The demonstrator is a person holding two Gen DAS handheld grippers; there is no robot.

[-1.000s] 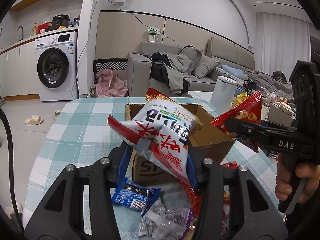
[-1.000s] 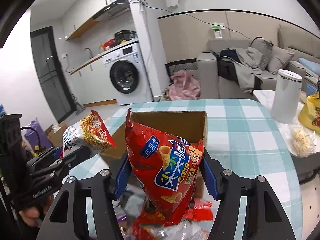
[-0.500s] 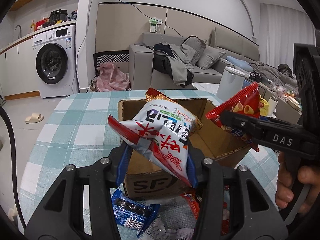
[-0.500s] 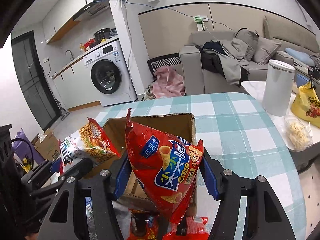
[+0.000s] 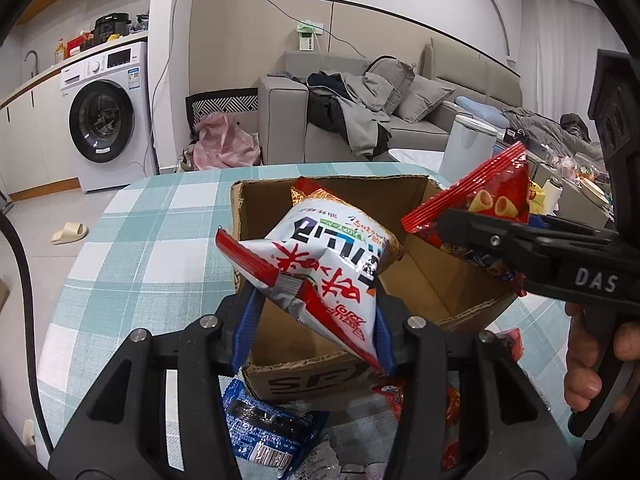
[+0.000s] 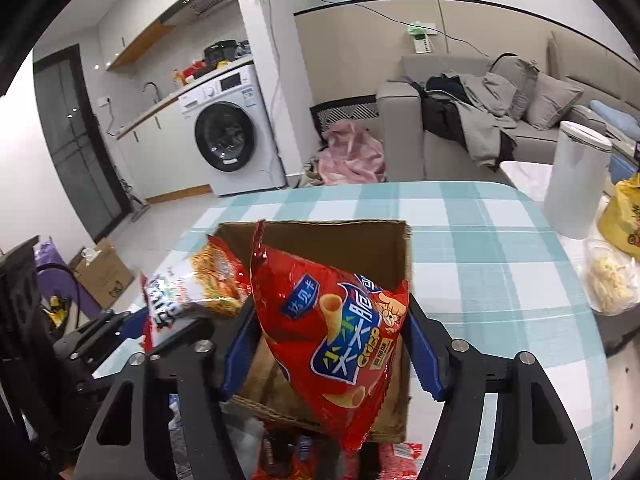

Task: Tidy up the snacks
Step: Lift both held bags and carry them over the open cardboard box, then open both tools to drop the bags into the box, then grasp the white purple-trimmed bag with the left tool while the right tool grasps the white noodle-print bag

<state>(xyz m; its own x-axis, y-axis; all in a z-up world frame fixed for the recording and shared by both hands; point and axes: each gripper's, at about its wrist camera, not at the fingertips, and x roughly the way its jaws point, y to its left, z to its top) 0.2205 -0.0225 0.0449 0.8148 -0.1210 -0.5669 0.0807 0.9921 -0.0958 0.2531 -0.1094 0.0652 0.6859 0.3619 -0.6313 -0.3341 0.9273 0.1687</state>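
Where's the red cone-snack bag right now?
The red cone-snack bag sits between the right gripper as its jaws open, above the open cardboard box on the checked tablecloth.

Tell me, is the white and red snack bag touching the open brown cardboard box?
Cannot tell. In the left wrist view the white and red snack bag, clamped in the left gripper, overlaps the open brown cardboard box, with neither gap nor contact plainly visible.

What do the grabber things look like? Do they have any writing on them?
Both are black plastic. The left gripper and right gripper have blue pads lining the jaws and silver screws on the forked arms. The right one's side reads "DAS" in white and has a pistol-style handle.
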